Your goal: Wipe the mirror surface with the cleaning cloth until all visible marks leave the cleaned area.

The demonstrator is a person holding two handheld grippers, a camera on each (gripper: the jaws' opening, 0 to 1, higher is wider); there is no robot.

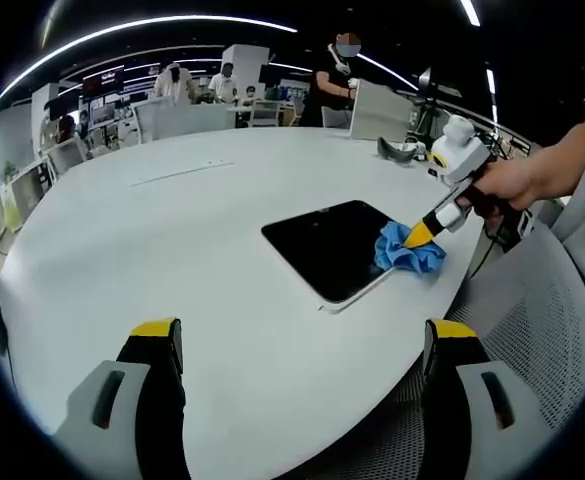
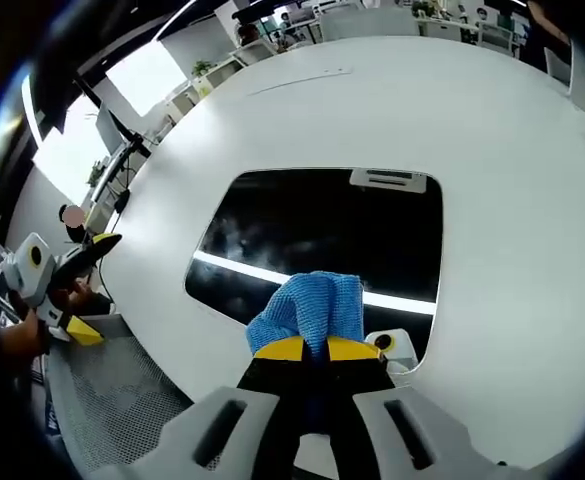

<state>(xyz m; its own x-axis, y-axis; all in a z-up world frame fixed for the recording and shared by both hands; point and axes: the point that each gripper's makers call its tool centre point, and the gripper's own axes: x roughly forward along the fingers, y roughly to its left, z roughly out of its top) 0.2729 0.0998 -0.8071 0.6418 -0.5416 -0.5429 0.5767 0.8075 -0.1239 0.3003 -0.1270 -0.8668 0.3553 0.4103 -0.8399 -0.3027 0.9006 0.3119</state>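
mirror (image 2: 322, 235): flat on the table (image 1: 172, 230), near its edge
cloth (image 2: 310, 310): on the mirror's near edge, pinched in the right gripper (image 2: 317, 349)
left gripper (image 1: 302, 335): over the table, well apart from the mirror

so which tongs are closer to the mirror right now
Right. The right tongs sit at the mirror's near edge, clamping the blue cloth that rests on it. The left tongs hang open over the white table, apart from the mirror.
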